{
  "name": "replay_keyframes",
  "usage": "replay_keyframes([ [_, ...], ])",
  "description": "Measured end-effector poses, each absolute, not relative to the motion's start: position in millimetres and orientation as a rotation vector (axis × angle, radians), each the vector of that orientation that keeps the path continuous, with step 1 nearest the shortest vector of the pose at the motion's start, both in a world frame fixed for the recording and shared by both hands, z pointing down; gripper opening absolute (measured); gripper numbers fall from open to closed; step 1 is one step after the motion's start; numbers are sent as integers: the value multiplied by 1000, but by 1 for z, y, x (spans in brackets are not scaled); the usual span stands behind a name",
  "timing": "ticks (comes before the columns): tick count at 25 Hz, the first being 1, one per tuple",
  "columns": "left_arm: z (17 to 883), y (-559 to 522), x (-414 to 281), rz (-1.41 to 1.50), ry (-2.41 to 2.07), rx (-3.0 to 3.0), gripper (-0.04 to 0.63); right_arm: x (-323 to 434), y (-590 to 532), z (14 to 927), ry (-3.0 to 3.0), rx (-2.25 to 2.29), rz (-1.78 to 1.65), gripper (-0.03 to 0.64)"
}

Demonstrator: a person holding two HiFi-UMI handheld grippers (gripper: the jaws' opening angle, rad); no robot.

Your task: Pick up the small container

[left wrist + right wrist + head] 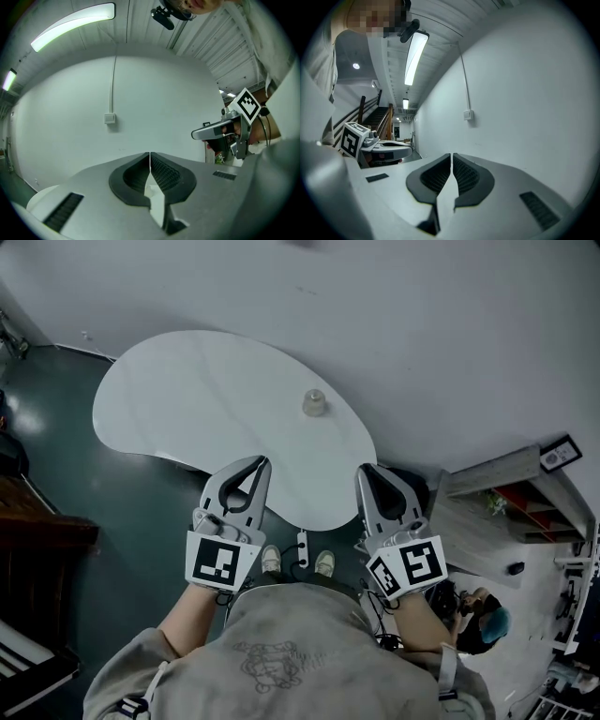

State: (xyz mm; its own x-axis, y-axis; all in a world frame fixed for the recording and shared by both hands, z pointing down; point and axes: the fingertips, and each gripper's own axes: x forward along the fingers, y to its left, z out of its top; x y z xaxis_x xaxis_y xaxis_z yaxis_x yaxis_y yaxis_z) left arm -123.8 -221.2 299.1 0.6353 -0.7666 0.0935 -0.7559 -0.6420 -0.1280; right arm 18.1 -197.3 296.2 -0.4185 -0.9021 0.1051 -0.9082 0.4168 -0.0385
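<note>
A small pale container (314, 403) with a rounded lid stands on the white curved table (197, 399), toward its far right side. My left gripper (259, 464) hovers over the table's near edge, shut with nothing in it. To its right, my right gripper (365, 472) is held level with it at the table's near right corner, also shut and empty. In the left gripper view my left gripper (149, 157) points at the white wall, with the right gripper (220, 131) beside it. The right gripper view shows my right gripper (452, 157) with jaws together. The container shows in neither gripper view.
A person's shoes (296, 562) show below the table edge on the dark floor. A low shelf unit (525, 498) stands at the right. Dark furniture (37, 540) sits at the left. A white wall (422, 343) backs the table, and stairs (377, 117) appear in the right gripper view.
</note>
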Motion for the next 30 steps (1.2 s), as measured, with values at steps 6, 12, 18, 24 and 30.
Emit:
replay_keyframes([
  [6, 298, -235, -111, -178, 1392, -2717, 18, 31, -210, 296, -2606, 1594, 96, 35],
  [12, 297, -249, -90, -210, 1358, -2705, 20, 44, -226, 292, -2615, 1567, 56, 35],
  [18, 288, -267, -69, -195, 1263, -2695, 92, 56, -250, 284, -2618, 1596, 15, 37],
  [24, 301, -302, -38, -225, 1131, -2749, 259, 60, -279, 284, -2634, 1595, 7, 35],
  [30, 320, -336, -13, -215, 1043, -2769, 307, 64, -312, 294, -2599, 1611, -32, 35],
])
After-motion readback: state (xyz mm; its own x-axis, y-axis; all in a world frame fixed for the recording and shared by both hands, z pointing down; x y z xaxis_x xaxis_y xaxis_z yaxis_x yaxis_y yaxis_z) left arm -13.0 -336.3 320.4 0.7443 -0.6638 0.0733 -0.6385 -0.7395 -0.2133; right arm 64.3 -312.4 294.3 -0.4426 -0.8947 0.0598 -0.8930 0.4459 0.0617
